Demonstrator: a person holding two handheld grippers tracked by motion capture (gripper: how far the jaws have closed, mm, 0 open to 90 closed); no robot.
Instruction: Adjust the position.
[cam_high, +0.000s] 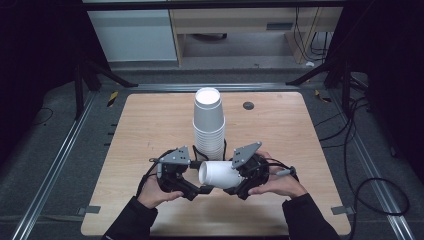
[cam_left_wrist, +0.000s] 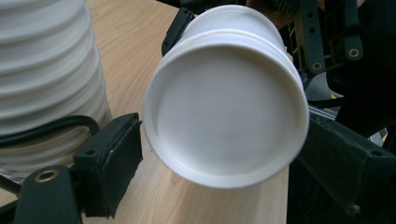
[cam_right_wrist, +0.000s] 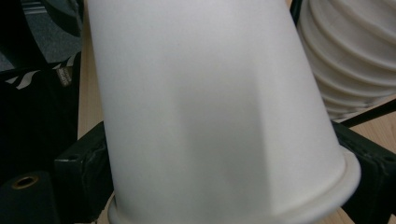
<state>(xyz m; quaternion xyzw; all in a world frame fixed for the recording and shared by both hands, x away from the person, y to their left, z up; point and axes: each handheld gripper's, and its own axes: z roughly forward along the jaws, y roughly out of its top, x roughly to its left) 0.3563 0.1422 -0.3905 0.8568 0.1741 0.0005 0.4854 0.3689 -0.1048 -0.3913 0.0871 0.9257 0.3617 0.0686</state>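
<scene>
The tall stack of white cups (cam_high: 209, 125) stands mid-table and blocks the way straight ahead of both grippers. Just in front of the stack, the left gripper (cam_high: 192, 189), the right gripper (cam_high: 235, 191) and the single cup (cam_high: 220, 173) lying on its side between them leave no gap. Left, right and beyond the stack, the wooden table (cam_high: 150, 125) lies open, save a small dark disc (cam_high: 248, 105) right of the stack's top.
</scene>
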